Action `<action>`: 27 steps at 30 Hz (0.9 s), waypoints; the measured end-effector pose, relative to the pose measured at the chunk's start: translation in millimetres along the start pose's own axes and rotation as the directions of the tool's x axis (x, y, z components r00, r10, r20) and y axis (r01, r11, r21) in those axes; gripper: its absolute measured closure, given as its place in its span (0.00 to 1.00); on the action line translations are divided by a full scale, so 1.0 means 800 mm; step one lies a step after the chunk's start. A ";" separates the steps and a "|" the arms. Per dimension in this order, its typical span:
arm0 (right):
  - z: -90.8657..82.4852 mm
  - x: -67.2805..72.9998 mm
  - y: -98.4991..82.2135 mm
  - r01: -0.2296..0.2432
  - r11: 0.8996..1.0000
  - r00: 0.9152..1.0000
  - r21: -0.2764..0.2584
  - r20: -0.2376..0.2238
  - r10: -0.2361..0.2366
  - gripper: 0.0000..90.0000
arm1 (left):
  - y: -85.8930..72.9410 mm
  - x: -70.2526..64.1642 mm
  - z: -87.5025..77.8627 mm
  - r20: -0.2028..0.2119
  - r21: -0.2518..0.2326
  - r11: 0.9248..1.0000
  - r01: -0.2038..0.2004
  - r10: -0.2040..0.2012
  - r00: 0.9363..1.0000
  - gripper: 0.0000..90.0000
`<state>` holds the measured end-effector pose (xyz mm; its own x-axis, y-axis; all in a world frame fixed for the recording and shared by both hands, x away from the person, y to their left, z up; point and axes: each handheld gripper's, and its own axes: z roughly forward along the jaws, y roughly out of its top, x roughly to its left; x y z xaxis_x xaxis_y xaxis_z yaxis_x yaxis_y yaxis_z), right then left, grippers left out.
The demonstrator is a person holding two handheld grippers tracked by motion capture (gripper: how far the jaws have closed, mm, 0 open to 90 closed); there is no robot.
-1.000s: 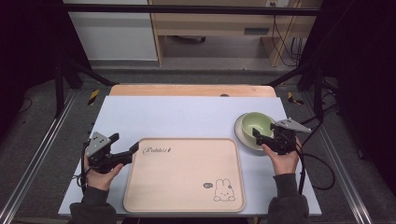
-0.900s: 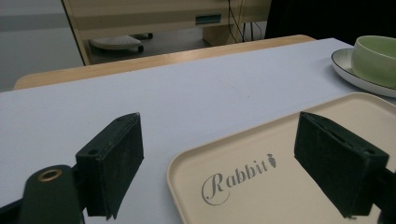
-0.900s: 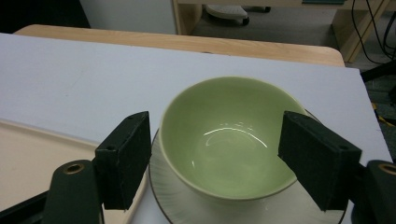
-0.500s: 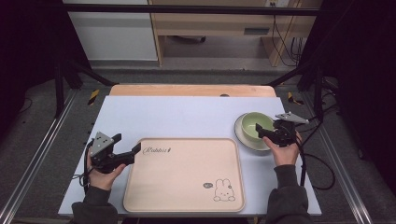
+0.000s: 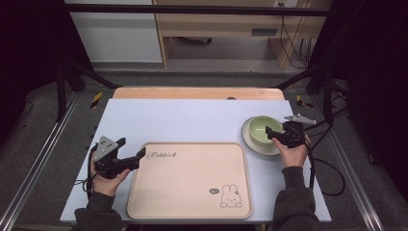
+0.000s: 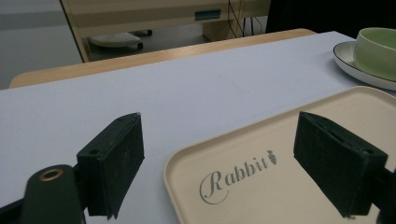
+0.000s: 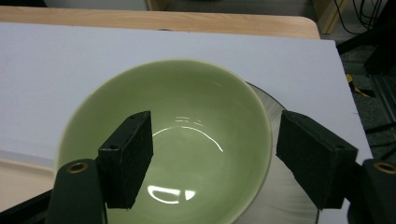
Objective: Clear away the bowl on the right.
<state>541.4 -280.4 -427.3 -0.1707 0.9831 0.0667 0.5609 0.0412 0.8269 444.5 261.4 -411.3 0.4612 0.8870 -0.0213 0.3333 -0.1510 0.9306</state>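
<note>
Lettering reading "Rabbit" is printed at the far left corner of the beige tray [image 5: 190, 180], whose long axis runs across the table [image 5: 192, 115]. The left gripper [image 6: 219, 163] is held low and level, jaws spread wide astride that corner. The right gripper [image 7: 210, 154] is tilted down, jaws wide, one over the green bowl [image 7: 187, 116], one outside its rim above the plate [image 5: 250, 142].

Both forearms are brought in from the near edge in dark sleeves. The left gripper [image 5: 139, 155] is held in the left hand [image 5: 107, 178], low over the counter's near left part, its jaws spread wide and aimed rightward. The right gripper [image 5: 268, 133] is gripped by the right hand [image 5: 292, 151] at the right side, jaws likewise set well apart and aimed leftward, tilted downward.
</note>
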 end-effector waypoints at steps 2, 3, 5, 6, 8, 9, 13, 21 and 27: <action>0.001 -0.001 -0.001 0.004 1.000 1.000 0.007 0.014 -0.004 0.30 | 0.000 0.000 -0.001 0.001 -0.001 1.000 0.000 0.000 1.000 0.17; 0.000 -0.001 -0.001 0.013 1.000 1.000 0.001 0.017 -0.013 0.30 | 0.001 0.000 -0.001 0.000 -0.003 1.000 -0.001 0.001 1.000 0.17; 0.000 -0.001 -0.001 0.007 1.000 1.000 -0.001 0.013 -0.007 0.30 | 0.001 -0.001 -0.002 0.000 -0.006 1.000 -0.001 0.001 1.000 0.17; 0.000 -0.001 0.000 0.004 1.000 1.000 -0.003 0.012 -0.004 0.30 | 0.001 -0.001 -0.002 0.000 -0.005 1.000 -0.002 0.002 1.000 0.17; 0.003 -0.003 -0.001 0.000 1.000 1.000 -0.001 0.016 0.000 0.31 | 0.001 -0.001 -0.001 -0.001 -0.002 1.000 -0.004 0.004 1.000 0.17; 0.004 -0.004 -0.002 -0.002 1.000 1.000 0.012 0.024 0.002 0.31 | 0.001 -0.001 -0.001 -0.001 -0.001 1.000 -0.005 0.005 1.000 0.17; 0.010 -0.008 -0.004 0.008 0.999 0.999 0.043 0.032 -0.010 0.34 | 0.000 -0.002 0.000 -0.001 0.000 1.000 -0.006 0.006 1.000 0.18; 0.017 -0.013 -0.006 -0.027 0.995 0.999 0.093 0.039 0.024 0.45 | 0.000 -0.005 0.002 0.006 0.008 1.000 -0.014 0.014 1.000 0.18; 0.022 -0.014 -0.007 -0.047 0.992 0.999 0.119 0.023 0.044 0.52 | 0.000 -0.007 0.002 0.009 0.007 1.000 -0.018 0.017 1.000 0.18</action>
<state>554.8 -288.6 -442.4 -0.1266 0.9879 0.0901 0.6609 0.0162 0.7503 443.5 255.8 -412.1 0.4741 0.8804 -0.0082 0.3307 -0.1694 0.9284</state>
